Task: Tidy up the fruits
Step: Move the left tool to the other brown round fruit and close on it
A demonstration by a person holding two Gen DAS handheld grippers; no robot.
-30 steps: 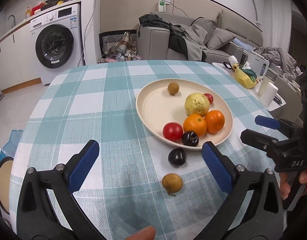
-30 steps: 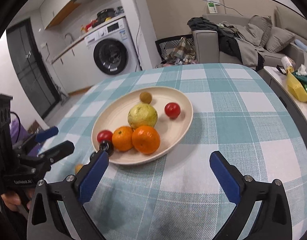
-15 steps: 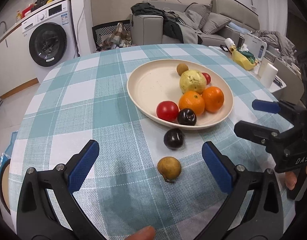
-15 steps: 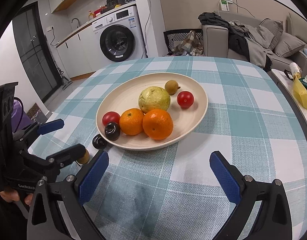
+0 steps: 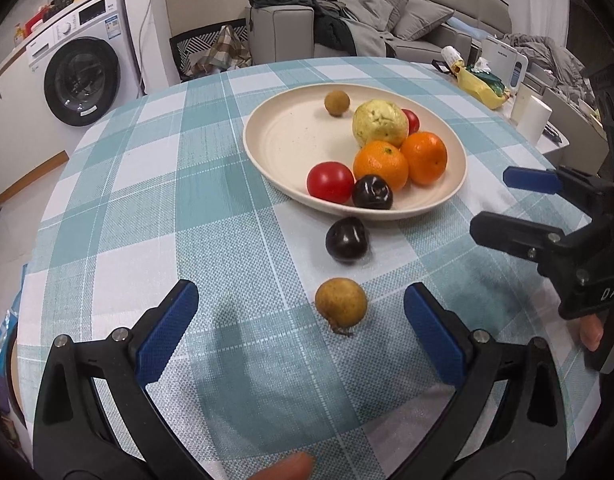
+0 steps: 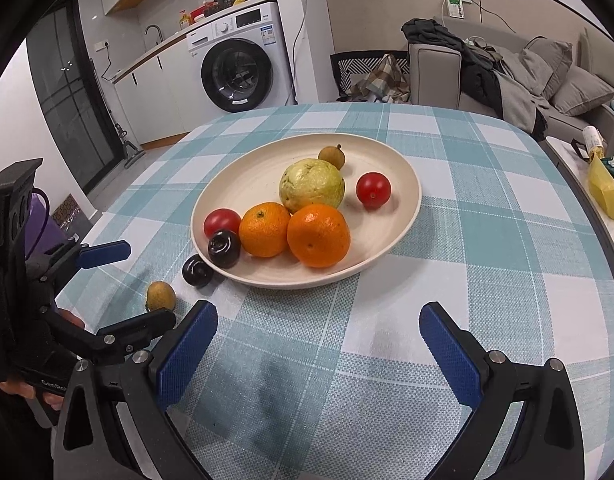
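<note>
Both the left gripper (image 5: 301,334) and right gripper (image 6: 317,350) are hanging wide open, gripping nothing. A small tan round fruit (image 5: 341,306) and a dark purple plum (image 5: 346,239) are lying on the teal checked tablecloth (image 5: 155,208), at six o'clock from the cream oval plate (image 5: 283,140) of fruit.

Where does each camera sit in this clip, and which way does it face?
Left wrist: on the left tool, looking across the checked table at the loose brown fruit, dark plum and plate; the right tool and a fingertip show.
Right wrist: on the right tool, facing the plate from the other side; the left tool shows.
Both share the plate, the fruit and the washing machine.
</note>
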